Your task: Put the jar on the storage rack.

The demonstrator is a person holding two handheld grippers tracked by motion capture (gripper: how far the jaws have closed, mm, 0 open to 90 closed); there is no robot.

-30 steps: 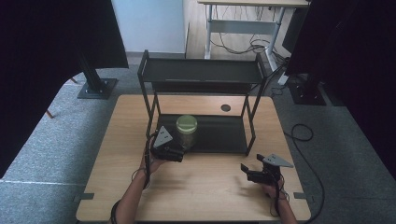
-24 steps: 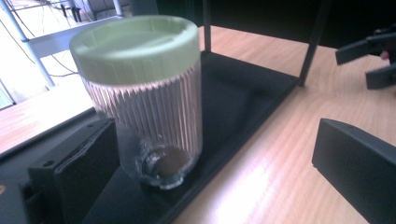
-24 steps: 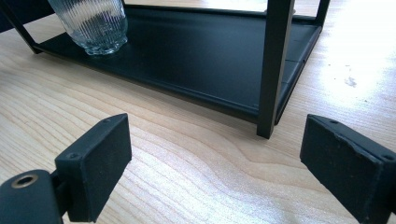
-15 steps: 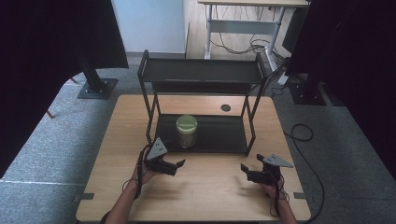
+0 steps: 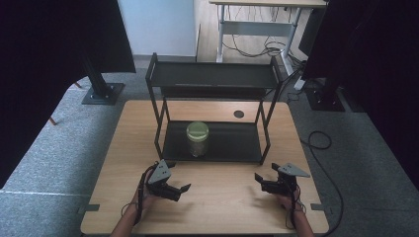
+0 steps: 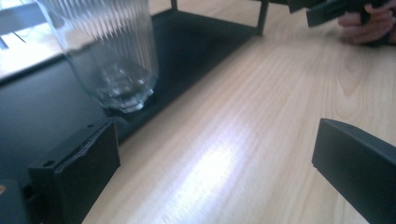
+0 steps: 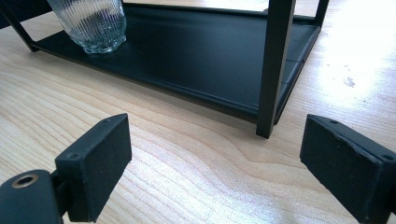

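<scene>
Both tongs rest low in the frame with jaws spread and empty: the left gripper (image 5: 179, 189) at lower left, the right gripper (image 5: 261, 179) at lower right. A ribbed glass jar (image 5: 197, 139) with a green lid stands at centre, on the bottom shelf of a black rack (image 5: 232, 143). Any reach risks clipping the rack's front post (image 7: 273, 70) or tipping the jar (glass may slip between hard pads). Beneath lies a pale wooden table (image 5: 217, 197), grey carpet and dark curtains around.
</scene>
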